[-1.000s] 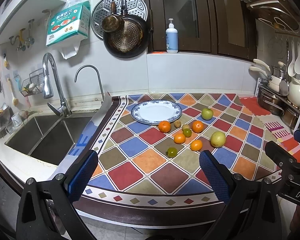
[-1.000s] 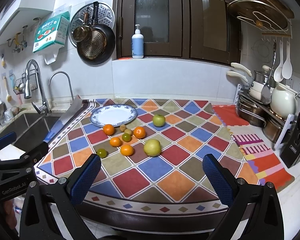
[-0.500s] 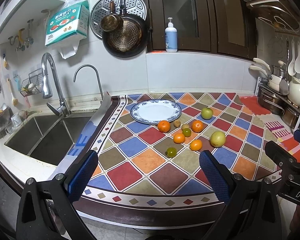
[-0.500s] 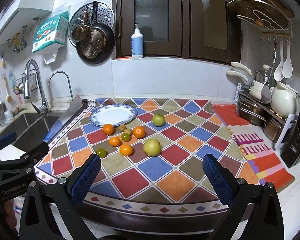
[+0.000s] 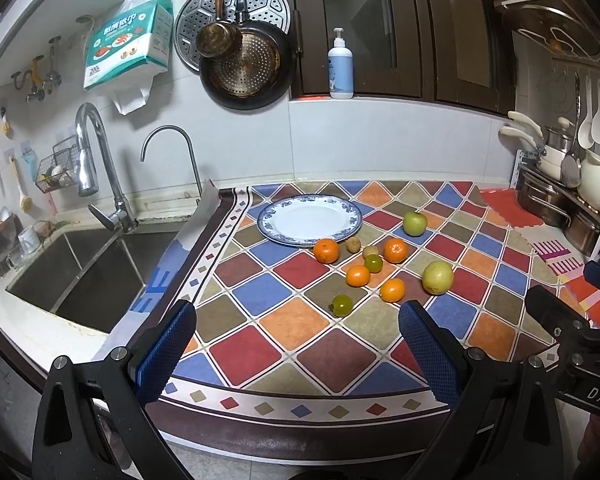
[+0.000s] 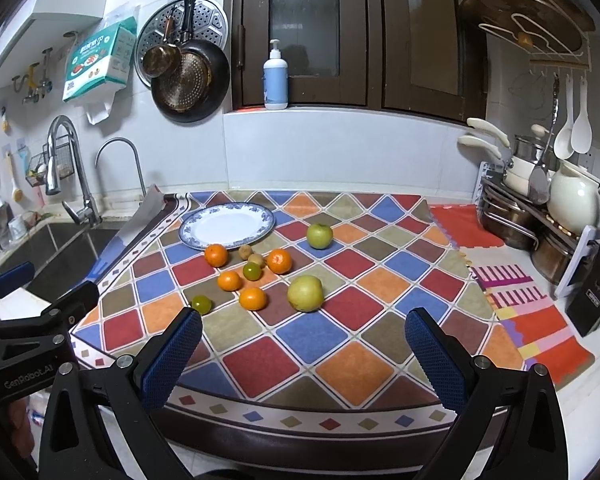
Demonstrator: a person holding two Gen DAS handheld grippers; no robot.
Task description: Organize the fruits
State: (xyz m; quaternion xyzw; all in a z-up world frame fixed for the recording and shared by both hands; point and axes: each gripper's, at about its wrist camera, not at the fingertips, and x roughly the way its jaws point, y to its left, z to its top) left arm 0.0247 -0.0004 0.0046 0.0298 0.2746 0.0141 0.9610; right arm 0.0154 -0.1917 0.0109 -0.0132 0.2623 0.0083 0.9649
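Both the left gripper (image 5: 298, 346) and right gripper (image 6: 304, 354) gape empty above the counter (image 6: 312, 338); fruits (image 6: 252, 270) lie beside the plate (image 6: 227, 226).

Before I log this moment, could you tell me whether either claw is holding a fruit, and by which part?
Nothing is held: the left claw and right claw are both open, short of the fruit.

Left tool (image 5: 296, 354): black plastic frame, blue cross-hatched fingertip pads (image 5: 168, 350), silver screws at pivots. Right tool (image 6: 302, 358): same build. White lettering "GenRobot.AI" on one body, "DAS" on other.
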